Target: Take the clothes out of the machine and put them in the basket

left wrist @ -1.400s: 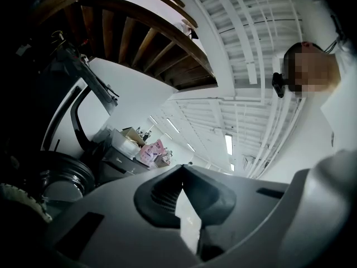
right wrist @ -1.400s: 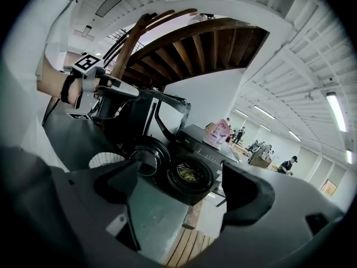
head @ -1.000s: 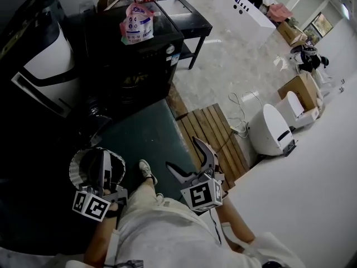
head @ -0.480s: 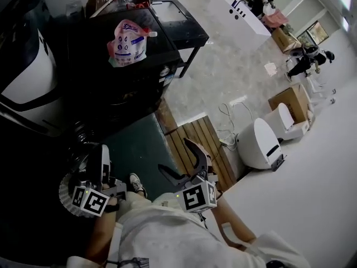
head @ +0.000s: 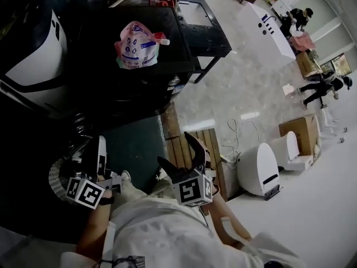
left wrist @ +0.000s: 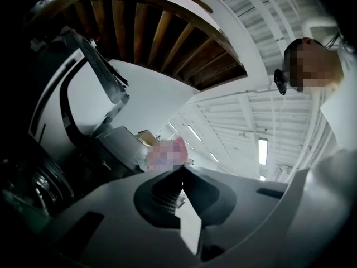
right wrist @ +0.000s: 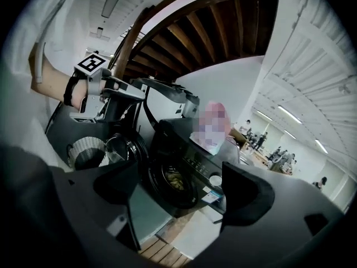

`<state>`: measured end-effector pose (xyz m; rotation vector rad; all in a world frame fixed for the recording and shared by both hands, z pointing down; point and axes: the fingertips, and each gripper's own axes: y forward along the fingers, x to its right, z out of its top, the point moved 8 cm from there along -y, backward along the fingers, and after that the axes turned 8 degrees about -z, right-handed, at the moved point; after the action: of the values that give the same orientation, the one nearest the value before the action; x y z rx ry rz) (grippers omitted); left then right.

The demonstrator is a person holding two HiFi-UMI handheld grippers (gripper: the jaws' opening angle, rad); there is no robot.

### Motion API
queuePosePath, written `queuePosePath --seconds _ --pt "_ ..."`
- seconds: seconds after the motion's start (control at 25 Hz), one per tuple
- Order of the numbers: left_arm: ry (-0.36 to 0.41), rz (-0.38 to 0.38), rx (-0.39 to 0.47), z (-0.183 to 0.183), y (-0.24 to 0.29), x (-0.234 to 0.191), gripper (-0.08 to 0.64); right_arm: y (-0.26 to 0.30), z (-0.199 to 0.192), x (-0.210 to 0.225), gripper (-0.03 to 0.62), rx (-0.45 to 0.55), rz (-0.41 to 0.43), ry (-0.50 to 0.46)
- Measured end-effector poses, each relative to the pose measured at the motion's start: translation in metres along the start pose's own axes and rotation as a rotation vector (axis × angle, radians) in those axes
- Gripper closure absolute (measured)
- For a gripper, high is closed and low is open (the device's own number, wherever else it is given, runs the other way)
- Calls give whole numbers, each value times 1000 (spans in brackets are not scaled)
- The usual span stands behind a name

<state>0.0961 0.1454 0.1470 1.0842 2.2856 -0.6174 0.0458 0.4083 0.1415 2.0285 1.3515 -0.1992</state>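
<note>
Our right gripper (head: 175,151) has its two dark, hooked jaws spread wide with nothing between them. Through that gap, in the right gripper view, we see the washing machine (right wrist: 184,149), a black, boxy front-loader with a round opening. The clothes (right wrist: 174,178) lie inside the drum as a crumpled yellowish bundle, too small for us to tell separate pieces. Our left gripper (left wrist: 181,173) has its ribbed dark pads pressed together at the tips, pinching nothing. Just left of the machine stands the basket (right wrist: 83,145), round, white and pleated along its rim, dark within. In the head view the left gripper covers part of it, and we cannot make out its contents. One soft pink-and-white pouch (head: 136,43) with a spout lies on the machine's flat top. From above, the machine's opening is hidden. On the floor in front of the machine lie a dark green mat (head: 136,144) and a slatted wooden platform (head: 215,149). We count two grippers, one machine, one basket, one pouch
</note>
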Motion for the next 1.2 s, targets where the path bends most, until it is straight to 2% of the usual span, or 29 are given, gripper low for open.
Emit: queuePosePath --seconds 0.16,0.24,0.36,0.52,0.64,0.8,1.2 --pt "60 101 92 -5 7 21 546 27 -9 20 132 69 138 -47" --pt "57 122 119 -9 12 26 546 40 -10 26 132 87 192 -94" --pt "62 134 138 -9 12 21 546 57 -1 23 132 112 235 -160" --pt "67 133 141 -22 -11 -5 546 74 -2 0 132 100 243 -188" --pt "65 141 99 -55 -35 -40 546 97 -14 -28 133 120 237 -205" --pt "46 181 73 -107 -67 -110 546 153 -55 -81 132 121 245 -247" --pt "76 193 150 -210 -92 -248 546 279 -150 -165 133 155 222 -290"
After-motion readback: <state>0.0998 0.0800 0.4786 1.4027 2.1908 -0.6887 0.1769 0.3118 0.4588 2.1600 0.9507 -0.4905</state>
